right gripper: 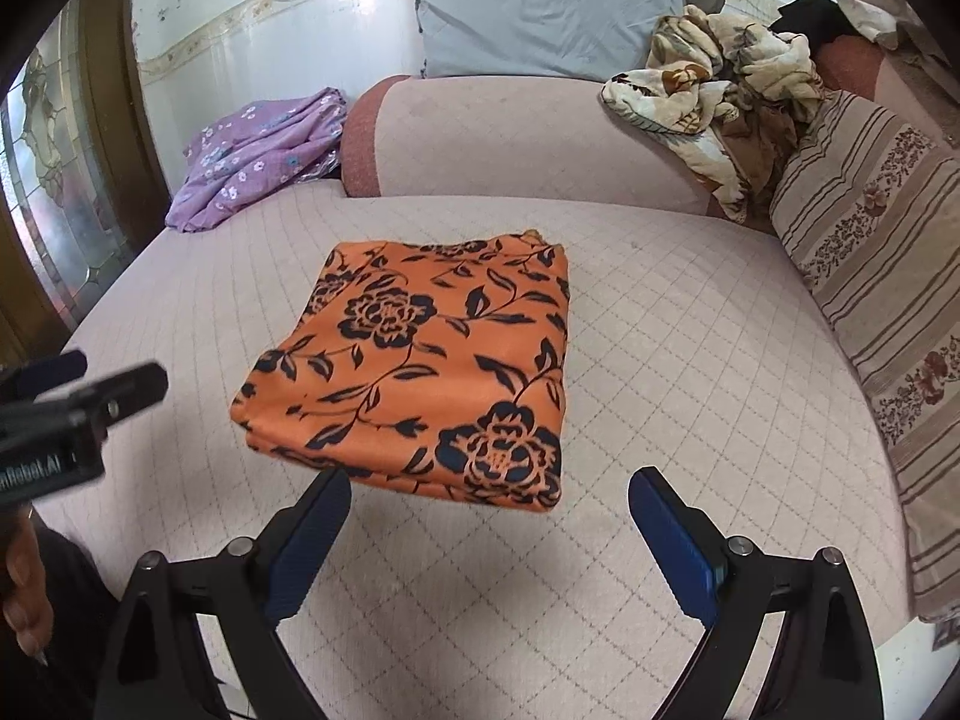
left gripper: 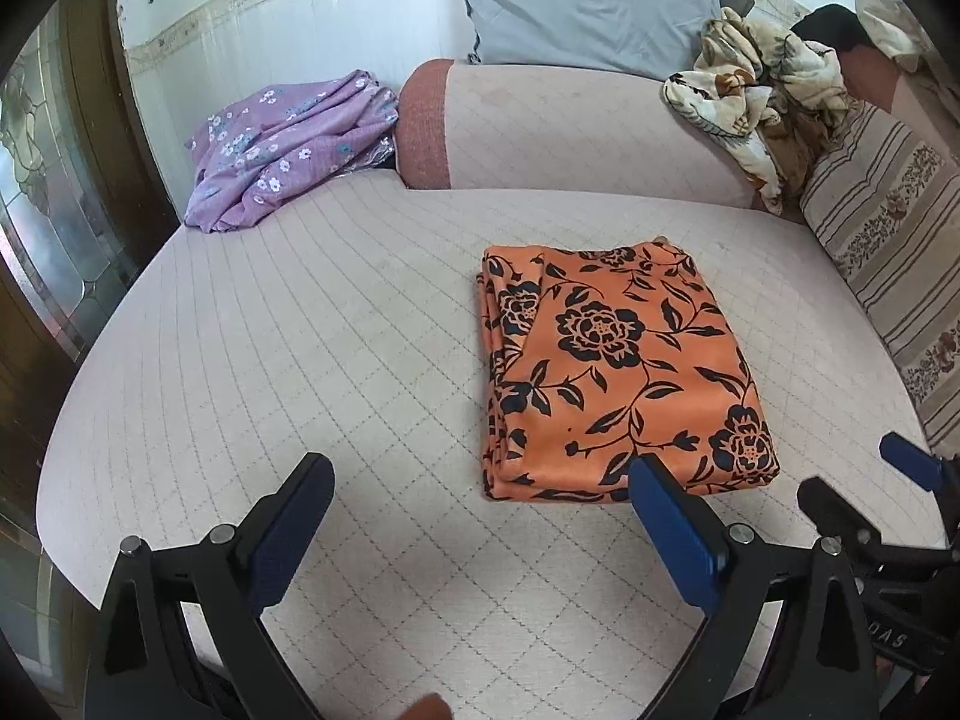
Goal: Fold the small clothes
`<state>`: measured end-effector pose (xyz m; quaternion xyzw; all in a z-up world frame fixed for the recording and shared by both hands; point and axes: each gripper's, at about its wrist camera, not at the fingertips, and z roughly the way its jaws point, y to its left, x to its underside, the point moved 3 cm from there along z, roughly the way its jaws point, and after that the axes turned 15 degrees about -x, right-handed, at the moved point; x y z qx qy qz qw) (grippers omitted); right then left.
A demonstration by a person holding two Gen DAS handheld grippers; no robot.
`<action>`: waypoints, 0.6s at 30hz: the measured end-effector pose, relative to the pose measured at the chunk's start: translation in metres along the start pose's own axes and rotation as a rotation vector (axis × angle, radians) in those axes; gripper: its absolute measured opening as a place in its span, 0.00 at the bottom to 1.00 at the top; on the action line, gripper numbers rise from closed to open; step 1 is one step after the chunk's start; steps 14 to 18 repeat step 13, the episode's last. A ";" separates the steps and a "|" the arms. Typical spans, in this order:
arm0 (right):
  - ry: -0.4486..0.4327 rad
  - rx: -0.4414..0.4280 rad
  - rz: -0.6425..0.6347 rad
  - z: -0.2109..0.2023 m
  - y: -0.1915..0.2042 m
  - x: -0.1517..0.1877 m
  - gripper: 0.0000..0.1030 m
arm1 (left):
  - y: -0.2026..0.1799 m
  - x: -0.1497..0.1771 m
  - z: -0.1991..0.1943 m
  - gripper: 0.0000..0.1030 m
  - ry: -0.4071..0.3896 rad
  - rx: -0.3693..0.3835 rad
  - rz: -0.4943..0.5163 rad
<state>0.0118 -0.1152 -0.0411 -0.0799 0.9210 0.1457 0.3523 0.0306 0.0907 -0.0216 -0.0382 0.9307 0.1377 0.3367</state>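
An orange garment with a black flower print lies folded into a neat rectangle on the quilted pink bed cover. My left gripper hangs open just in front of and to the left of the folded piece, nothing between its blue pads. In the right wrist view the same folded garment lies ahead of my right gripper, which is also open and empty, its fingertips near the garment's front edge. The left gripper's fingers show at that view's left edge.
A crumpled purple flowered cloth lies at the back left. A pink bolster and grey pillow run along the back wall. A beige flowered blanket and striped cushion sit on the right. A glass door stands left.
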 end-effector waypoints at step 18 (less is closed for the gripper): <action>0.022 0.003 -0.003 0.016 0.003 -0.012 0.93 | -0.007 -0.009 0.008 0.96 -0.014 0.010 0.014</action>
